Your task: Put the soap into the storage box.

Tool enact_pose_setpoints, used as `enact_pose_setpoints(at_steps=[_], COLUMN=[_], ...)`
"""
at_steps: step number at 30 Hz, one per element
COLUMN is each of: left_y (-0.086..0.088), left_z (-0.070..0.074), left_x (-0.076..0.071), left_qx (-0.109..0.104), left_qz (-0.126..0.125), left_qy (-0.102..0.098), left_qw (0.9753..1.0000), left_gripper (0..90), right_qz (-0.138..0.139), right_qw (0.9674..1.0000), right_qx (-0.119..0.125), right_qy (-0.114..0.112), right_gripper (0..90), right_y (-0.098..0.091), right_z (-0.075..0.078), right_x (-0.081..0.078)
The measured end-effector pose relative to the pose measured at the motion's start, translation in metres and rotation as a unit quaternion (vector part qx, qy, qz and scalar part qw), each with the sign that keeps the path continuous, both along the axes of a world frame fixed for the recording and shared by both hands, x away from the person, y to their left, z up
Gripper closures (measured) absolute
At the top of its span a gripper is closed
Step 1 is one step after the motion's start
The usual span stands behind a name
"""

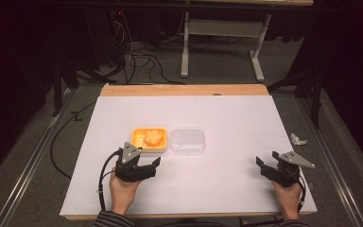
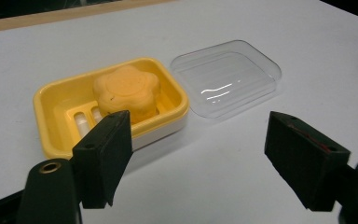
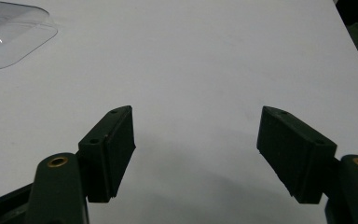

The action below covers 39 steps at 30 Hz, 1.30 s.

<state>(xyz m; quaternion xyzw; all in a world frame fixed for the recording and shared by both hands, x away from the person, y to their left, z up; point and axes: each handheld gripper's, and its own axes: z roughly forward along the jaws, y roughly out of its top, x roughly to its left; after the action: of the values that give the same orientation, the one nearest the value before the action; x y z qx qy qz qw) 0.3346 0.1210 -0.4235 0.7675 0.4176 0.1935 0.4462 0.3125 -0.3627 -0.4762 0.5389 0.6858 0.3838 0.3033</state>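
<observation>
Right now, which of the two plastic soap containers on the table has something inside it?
The yellow plastic soap dish, left of the clear plastic lid, holds an orange flower-shaped soap. The clear one lies empty.

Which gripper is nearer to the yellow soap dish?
Left. The left gripper sits just in front of the yellow soap dish, open and not touching it. The right gripper is far off toward the table's right edge, beyond the clear lid, also open.

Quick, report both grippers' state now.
Left gripper: open, holding nothing, near the soap dish.
Right gripper: open, holding nothing.
</observation>
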Motion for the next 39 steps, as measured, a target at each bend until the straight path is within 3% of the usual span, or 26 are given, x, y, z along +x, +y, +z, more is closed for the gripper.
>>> enact_pose_setpoints(at_steps=[16, 31, 39], left_y=[-0.008, -0.019, -0.026], left_z=[-0.017, -0.028, -0.033], left_x=[-0.003, 0.003, 0.006], left_qx=[-0.001, 0.025, 0.026], left_qz=[-0.003, -0.008, -0.012], left_qy=[0.01, 0.015, 0.018], left_qw=[0.9999, 0.9996, 0.9994], left_gripper=[23.8, 23.9, 24.2], right_qz=[-0.003, -0.002, -0.003], right_qw=[1.0, 1.0, 1.0], right_qx=[-0.003, -0.003, -0.004], right_qy=[-0.003, -0.006, -0.005], right_gripper=[27.9, 27.9, 27.9], right_y=[0.002, 0.002, 0.002], right_z=[0.0, 0.0, 0.0], right_x=[-0.001, -0.001, -0.001])
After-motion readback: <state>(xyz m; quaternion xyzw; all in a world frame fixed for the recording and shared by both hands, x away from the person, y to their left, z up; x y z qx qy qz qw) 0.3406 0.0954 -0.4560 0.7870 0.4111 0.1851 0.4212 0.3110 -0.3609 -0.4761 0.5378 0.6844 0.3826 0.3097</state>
